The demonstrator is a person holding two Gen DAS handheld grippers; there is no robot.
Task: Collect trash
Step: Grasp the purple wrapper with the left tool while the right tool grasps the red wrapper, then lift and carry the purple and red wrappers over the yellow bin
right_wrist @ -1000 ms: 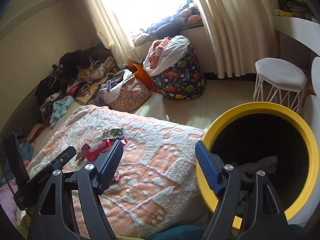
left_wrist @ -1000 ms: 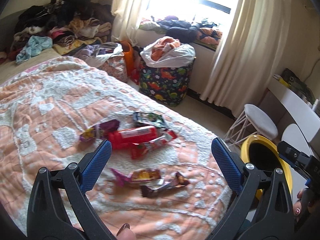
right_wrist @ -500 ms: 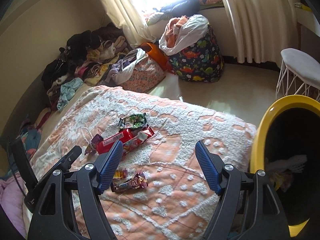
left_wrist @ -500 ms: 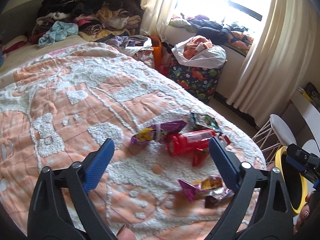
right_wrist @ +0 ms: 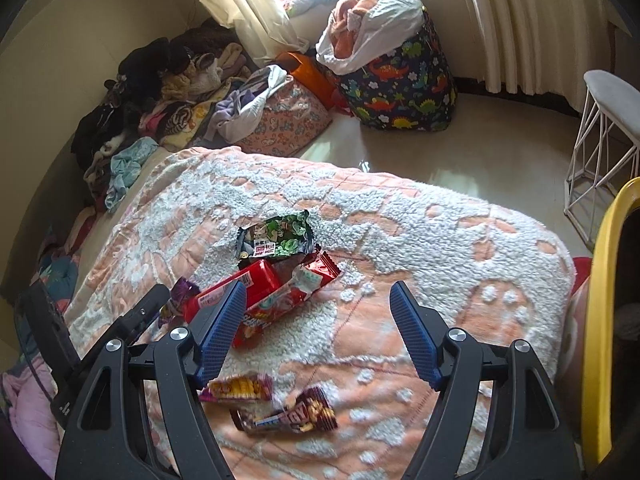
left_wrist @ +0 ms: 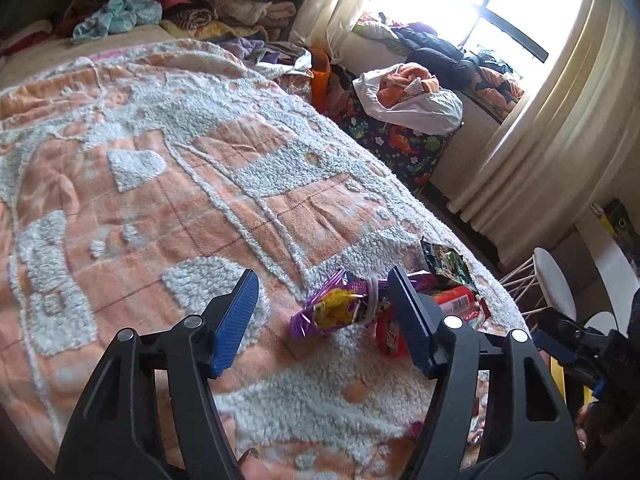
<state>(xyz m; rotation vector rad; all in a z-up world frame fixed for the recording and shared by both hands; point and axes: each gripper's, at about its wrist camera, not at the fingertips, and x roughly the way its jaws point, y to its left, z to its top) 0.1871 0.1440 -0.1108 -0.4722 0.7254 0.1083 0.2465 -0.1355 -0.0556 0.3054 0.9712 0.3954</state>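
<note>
Right wrist view: red wrapper (right_wrist: 236, 290) lies diagonally, upper-right to lower-left.

In the left wrist view, the left gripper's right finger (left_wrist: 412, 320) covers part of the red wrapper (left_wrist: 456, 300) and one end of the purple wrapper (left_wrist: 340, 310), and the yellow bin (left_wrist: 558, 376) shows only as a thin strip behind the right gripper (left_wrist: 568, 350), whose fingertips cannot be made out. In the right wrist view, the yellow bin (right_wrist: 600, 320) is cut off by the right edge, its inside too dark to read, and the right gripper's left finger (right_wrist: 222, 328) hides the near end of the red wrapper (right_wrist: 240, 286). The print on the two small wrappers (right_wrist: 240, 388) nearest the camera is blurred and unreadable.
</note>
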